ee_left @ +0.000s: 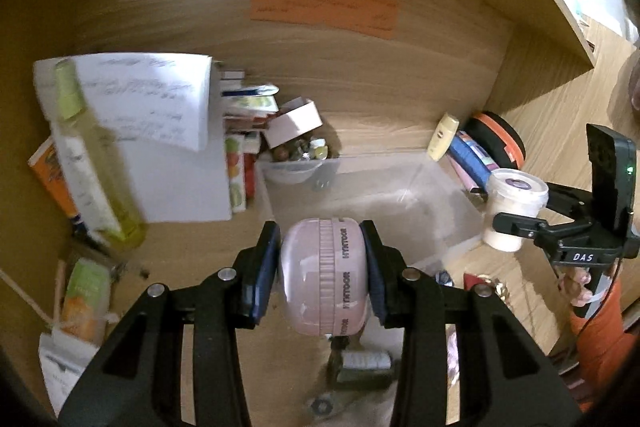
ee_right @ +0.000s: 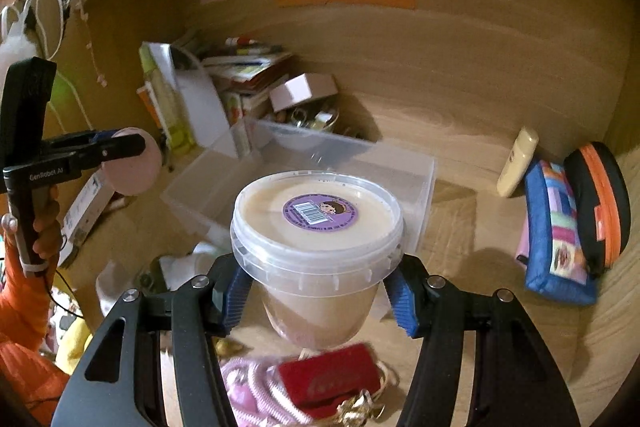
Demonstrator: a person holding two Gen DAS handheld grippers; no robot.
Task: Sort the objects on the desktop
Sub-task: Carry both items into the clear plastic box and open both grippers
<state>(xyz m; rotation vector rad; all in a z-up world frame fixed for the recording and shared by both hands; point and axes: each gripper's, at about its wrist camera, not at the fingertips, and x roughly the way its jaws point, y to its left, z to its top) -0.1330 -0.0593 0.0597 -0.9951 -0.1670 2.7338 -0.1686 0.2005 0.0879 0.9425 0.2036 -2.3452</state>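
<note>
I have both loads lifted above the wooden desk [ee_right: 460,131], so I judge the sorting barely begun: the clear plastic bin [ee_left: 400,195] ahead looks empty, with clutter all round. My right gripper [ee_right: 320,295] is clamped on a lidded tub [ee_right: 316,227] of pale paste, held just short of the bin's near wall. My left gripper [ee_left: 324,267] is closed on a pink round case [ee_left: 324,275], also short of the bin. Papers and books [ee_left: 168,131] stack on the left, a blue pouch [ee_right: 556,231] and black-and-orange case [ee_right: 600,203] lie right. A red box [ee_right: 328,379] and pink cord [ee_right: 252,391] sit beneath, likely still to sort
</note>
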